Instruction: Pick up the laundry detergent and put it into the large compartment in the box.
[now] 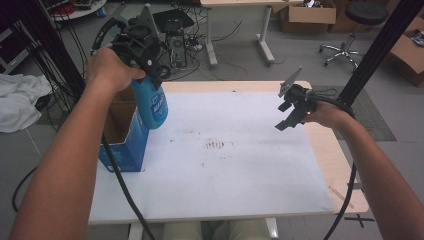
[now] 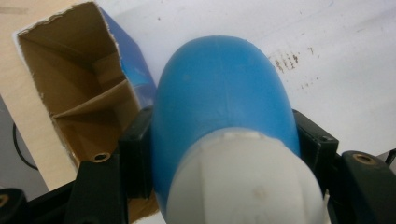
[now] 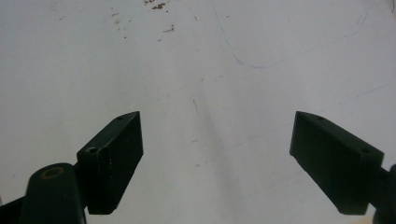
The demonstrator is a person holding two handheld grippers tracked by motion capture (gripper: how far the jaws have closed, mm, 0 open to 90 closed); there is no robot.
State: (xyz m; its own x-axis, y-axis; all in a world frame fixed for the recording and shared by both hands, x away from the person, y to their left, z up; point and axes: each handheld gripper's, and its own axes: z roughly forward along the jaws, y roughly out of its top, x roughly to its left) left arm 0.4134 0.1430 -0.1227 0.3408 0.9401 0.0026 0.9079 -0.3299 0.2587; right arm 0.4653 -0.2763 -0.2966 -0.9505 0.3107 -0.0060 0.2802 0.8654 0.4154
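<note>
Our left gripper [image 1: 150, 67] clamps a blue bottle [image 1: 151, 102] held in the air just beside the open box [image 1: 120, 145]. Our right gripper [image 1: 292, 112] hovers wide open and empty. We judge a transfer underway; next, set the bottle down upright.

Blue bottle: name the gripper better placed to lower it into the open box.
Left. The left gripper is shut on the blue bottle beside the box; the right gripper is open across the table.

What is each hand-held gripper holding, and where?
Left hand-held gripper clamps the blue bottle just below its white cap. Right hand-held gripper is open, holding nothing.
</note>
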